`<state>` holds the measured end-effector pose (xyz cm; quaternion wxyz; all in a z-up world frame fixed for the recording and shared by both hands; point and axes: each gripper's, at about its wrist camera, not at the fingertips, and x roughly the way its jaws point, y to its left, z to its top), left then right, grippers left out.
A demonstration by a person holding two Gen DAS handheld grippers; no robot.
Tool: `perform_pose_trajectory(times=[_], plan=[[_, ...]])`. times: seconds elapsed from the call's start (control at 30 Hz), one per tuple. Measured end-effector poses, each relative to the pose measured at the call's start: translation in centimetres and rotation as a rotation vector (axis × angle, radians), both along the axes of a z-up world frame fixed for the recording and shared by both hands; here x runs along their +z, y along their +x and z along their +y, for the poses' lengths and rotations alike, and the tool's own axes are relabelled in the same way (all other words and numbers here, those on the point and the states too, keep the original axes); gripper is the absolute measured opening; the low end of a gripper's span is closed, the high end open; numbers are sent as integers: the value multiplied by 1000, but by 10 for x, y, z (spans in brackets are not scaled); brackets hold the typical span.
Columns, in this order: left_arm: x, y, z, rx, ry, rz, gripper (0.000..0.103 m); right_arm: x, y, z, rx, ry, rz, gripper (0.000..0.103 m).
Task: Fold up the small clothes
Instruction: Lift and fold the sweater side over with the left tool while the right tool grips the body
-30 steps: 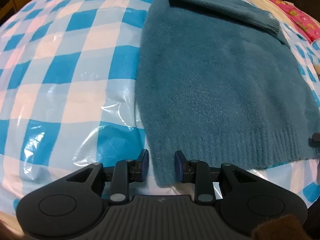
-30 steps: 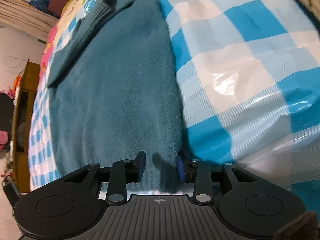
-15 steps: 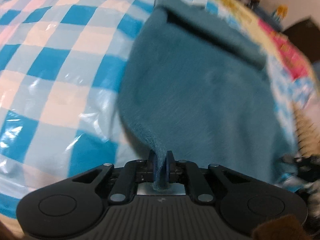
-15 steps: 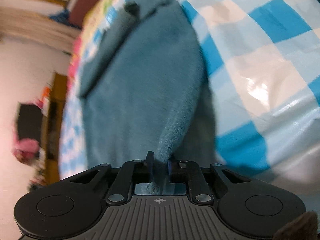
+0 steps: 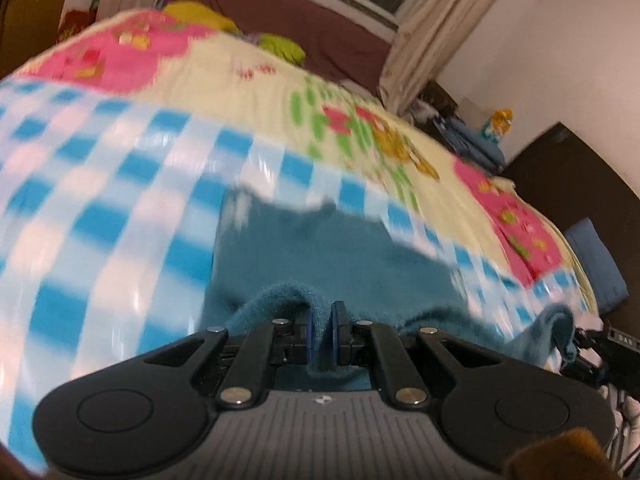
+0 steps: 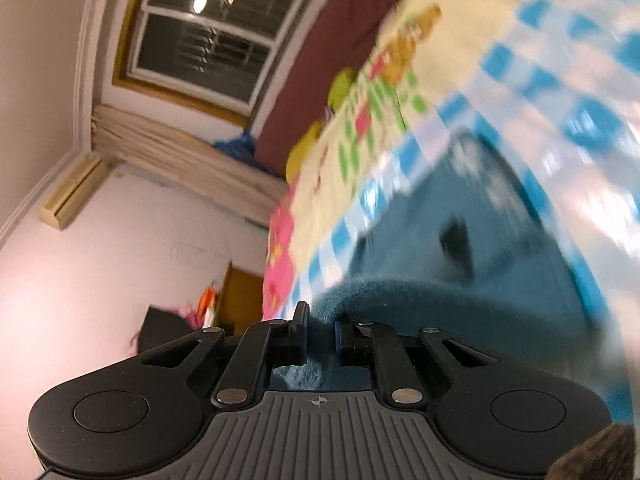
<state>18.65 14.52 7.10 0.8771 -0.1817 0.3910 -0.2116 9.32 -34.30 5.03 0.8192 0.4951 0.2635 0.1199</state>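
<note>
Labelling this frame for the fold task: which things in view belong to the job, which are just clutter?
In the job:
teal sweater
left claw, shut on its hem
right claw, shut on its hem
checked plastic sheet under it

Just lying about:
cartoon bedspread
yellow-green pillows
window
curtains
air conditioner

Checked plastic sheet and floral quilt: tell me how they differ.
The checked plastic sheet has blue and white squares; the floral quilt is cream with pink, green and orange prints. The sheet is glossy with glare; the quilt looks matte. The teal sweater lies on the sheet, not the quilt. Both cover the bed.
</note>
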Motion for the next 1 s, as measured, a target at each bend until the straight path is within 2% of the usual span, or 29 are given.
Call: perform_pose_trajectory(times=[0.17, 0.23, 0.3, 0.37, 0.43, 0.63, 0.73, 0.77, 0.83, 0.97, 1.0], plan=[[-14, 77, -20, 61, 57, -6, 14, -19, 73, -16, -111, -14, 44, 12], [-29, 99, -27, 94, 83, 7, 14, -32, 97, -16, -143, -65, 75, 12], [-50, 119, -32, 130, 95, 68, 14, -53, 120, -15, -158, -79, 124, 12], [-67, 125, -36, 161, 127, 91, 14, -67, 130, -11, -189, -121, 175, 12], [-76, 124, -37, 172, 151, 92, 14, -82, 138, -12, -180, -121, 196, 14], [-69, 124, -26, 193, 96, 94, 17, -92, 143, -16, -202, -97, 233, 15], [-63, 124, -19, 213, 33, 108, 17, -89, 138, -21, -197, -20, 221, 24], [-62, 123, -17, 218, 19, 112, 17, -88, 136, -24, -196, 10, 209, 30], [-59, 122, -18, 220, 16, 111, 17, -85, 132, -28, -199, 39, 188, 38], [-54, 121, -24, 216, 62, 106, 19, -69, 128, -31, -212, -44, 141, 60], [-54, 121, -25, 221, 70, 105, 19, -66, 129, -31, -208, -64, 136, 60]])
